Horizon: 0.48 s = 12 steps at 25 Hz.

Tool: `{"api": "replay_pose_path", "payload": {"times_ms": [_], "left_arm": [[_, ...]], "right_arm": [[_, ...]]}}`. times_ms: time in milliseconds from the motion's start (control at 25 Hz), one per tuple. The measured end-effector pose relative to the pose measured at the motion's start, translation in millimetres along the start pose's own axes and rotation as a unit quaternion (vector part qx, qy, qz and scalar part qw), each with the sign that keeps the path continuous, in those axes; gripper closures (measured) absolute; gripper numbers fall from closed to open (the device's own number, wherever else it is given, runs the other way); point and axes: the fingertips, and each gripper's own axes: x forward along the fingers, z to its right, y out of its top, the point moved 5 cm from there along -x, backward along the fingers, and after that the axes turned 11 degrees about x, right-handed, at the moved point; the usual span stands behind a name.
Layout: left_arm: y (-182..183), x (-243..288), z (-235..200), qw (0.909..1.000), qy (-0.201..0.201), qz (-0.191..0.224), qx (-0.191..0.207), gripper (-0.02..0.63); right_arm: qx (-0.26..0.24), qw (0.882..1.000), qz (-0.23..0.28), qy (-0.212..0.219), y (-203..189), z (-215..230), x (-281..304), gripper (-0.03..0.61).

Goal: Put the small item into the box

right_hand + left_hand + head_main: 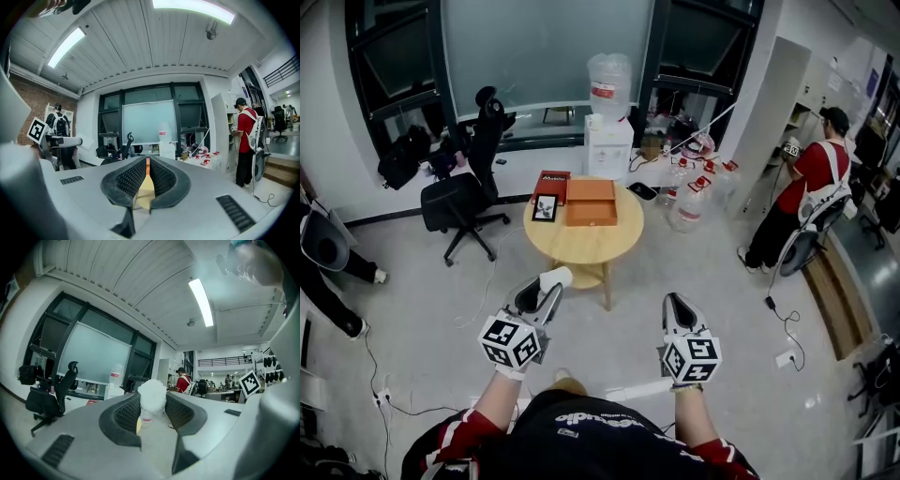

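A small white fluffy item point(556, 277) is pinched at the tips of my left gripper point(546, 286), held well short of the table. In the left gripper view the item point(152, 396) fills the gap between the two black pads point(125, 413), so the left gripper point(151, 404) is shut on it. The orange box point(591, 202) lies on the round wooden table point(581, 251) ahead, on its far half. My right gripper point(678, 305) hovers level with the left one, and in the right gripper view this gripper point(147, 164) is shut with nothing between its pads.
A red box point(551, 181) and a small black frame point(546, 208) lie left of the orange box. Round the table stand an office chair point(469, 192), a water dispenser point(608, 141) and several water bottles point(689, 202). A person in red point(806, 187) stands at the right.
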Motion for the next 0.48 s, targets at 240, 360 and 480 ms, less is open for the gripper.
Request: {"api": "replay_pose_path", "payload": {"times_ms": [240, 360, 480], "left_arm": [[2.5, 0.8, 3.9, 1.0, -0.001, -0.001, 0.002, 0.445], [5.4, -0.2, 6.0, 1.0, -0.001, -0.005, 0.003, 0.445], [6.8, -1.7, 7.7, 0.9999, -0.001, -0.009, 0.005, 0.445]], "right_arm": [[-0.001, 1.0, 0.015, -0.002, 2.4, 1.1, -3.7, 0.543], [0.006, 1.0, 0.015, 0.004, 5.2, 0.3, -4.9, 0.543], [0.008, 1.0, 0.017, 0.009, 6.3, -1.5, -6.1, 0.543]]}}
